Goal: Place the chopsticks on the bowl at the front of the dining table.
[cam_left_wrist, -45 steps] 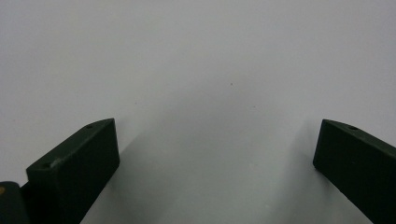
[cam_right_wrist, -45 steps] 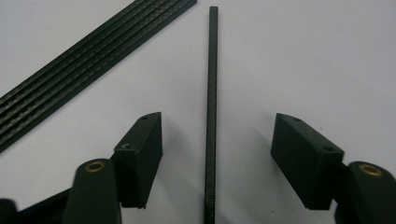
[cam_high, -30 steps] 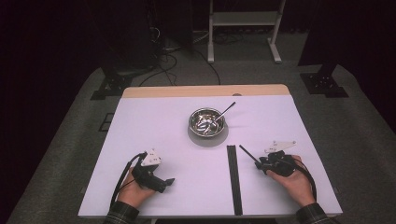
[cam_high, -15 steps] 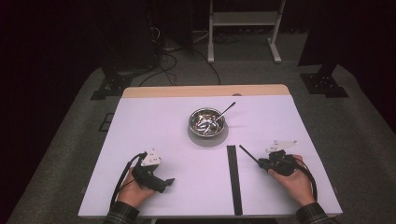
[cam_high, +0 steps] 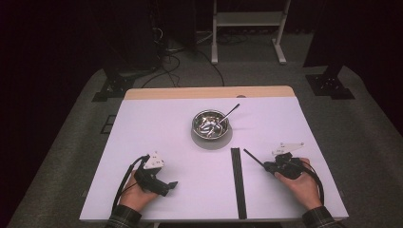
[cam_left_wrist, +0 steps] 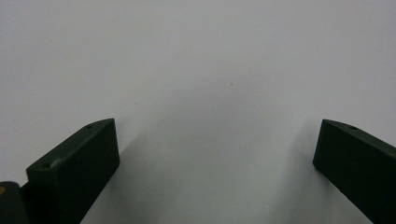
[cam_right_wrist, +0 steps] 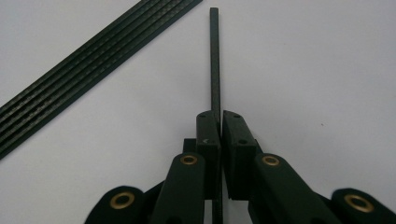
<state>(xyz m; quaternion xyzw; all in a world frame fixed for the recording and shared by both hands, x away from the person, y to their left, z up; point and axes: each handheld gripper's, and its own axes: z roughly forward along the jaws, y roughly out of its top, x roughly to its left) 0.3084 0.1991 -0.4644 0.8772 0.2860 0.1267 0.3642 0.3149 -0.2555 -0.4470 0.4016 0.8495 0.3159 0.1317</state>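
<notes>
A thin black rod (cam_right_wrist: 214,60) lies along the white table, and my right gripper (cam_right_wrist: 220,116) is shut on its near part; its jaws have just been closing with the rod between them. In the high view the rod (cam_high: 254,158) sticks out up and left from my right gripper (cam_high: 269,166), low on the table at the right. Beside it lies a bundle of long black strips (cam_high: 237,180) (cam_right_wrist: 93,70). My left gripper (cam_high: 169,185) rests at the front left, its jaws wide apart over bare tabletop, open (cam_left_wrist: 217,154) with nothing between them.
A metal bowl (cam_high: 210,124) with a spoon (cam_high: 230,112) leaning out of it stands at the table's middle. A wooden edge (cam_high: 209,92) runs along the far side. Dark floor, cables and a white stand (cam_high: 247,28) lie beyond.
</notes>
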